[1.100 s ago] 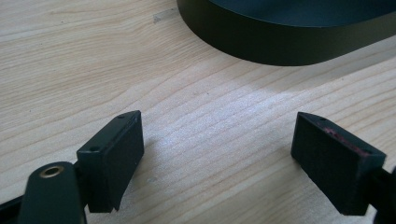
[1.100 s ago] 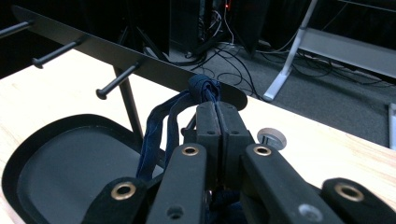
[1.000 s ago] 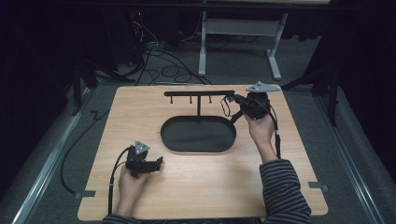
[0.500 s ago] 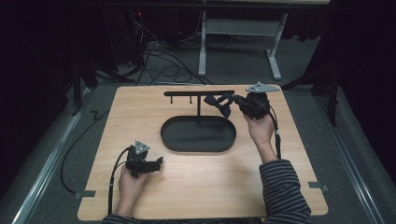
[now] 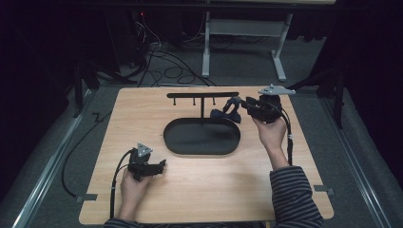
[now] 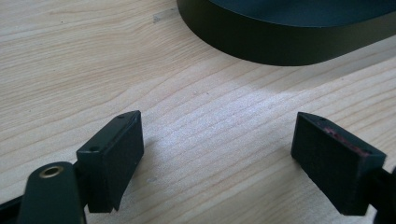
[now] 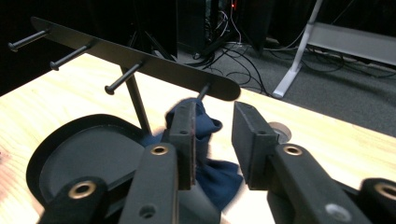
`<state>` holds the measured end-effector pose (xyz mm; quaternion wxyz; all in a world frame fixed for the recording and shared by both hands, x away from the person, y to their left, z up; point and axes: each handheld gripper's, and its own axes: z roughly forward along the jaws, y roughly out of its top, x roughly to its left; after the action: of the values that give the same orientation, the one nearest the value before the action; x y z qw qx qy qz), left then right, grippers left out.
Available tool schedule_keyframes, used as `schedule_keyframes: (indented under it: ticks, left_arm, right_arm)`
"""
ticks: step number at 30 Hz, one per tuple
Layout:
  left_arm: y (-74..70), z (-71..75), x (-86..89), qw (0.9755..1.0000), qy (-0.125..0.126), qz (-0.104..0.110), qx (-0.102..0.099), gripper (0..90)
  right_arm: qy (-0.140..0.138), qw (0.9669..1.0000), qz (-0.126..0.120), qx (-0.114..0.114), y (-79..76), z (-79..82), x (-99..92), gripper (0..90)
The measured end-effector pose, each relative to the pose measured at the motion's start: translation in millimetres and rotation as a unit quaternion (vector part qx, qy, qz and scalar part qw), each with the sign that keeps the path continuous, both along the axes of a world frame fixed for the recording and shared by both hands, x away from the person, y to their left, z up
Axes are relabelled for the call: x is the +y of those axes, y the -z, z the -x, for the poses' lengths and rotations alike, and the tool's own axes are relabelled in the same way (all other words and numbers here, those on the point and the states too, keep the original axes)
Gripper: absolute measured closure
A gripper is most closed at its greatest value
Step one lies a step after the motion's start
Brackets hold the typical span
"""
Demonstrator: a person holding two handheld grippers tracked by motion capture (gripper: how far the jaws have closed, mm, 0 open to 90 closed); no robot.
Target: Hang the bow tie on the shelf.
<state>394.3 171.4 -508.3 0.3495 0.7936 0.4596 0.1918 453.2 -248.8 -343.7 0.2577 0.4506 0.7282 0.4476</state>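
Hanging step: dark blue cloth loop (image 5: 227, 112) hangs on rightmost peg of black metal hook rack (image 5: 202, 95), far right over black oval tray (image 5: 201, 149). Right tool (image 5: 242, 105) jaws just been opening, cloth free between them. Left tool (image 5: 162, 165) agape, empty, near left on table (image 5: 190, 194). Next: back right tool off without snagging.

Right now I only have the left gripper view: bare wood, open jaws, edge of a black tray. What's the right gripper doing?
Observer: The right gripper is at the right end of a black peg rack that stands behind the tray.
Operator: Holding anything?
Observer: No. Its jaws have just been opening; a dark blue cloth sits partly between them, not pinched.
Operator: Is the cloth on a peg?
Observer: It seems to hang from the end peg, drooping toward the table beside the tray.
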Motion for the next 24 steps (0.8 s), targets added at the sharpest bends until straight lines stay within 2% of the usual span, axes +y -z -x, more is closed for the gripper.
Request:
schedule_keyframes:
  ticks: [6,24]
  left_arm:
    - [0.0,0.0,0.0,1.0000,0.000,0.000,0.000,17.3]
    - [0.0,0.0,0.0,1.0000,0.000,0.000,0.000,17.3]
  right_arm:
    - [-0.003,0.9998,-0.012,0.017,2.5,4.8,-10.3,66.3]
    - [-0.007,0.9991,-0.039,0.017,7.8,24.8,-33.9,63.7]
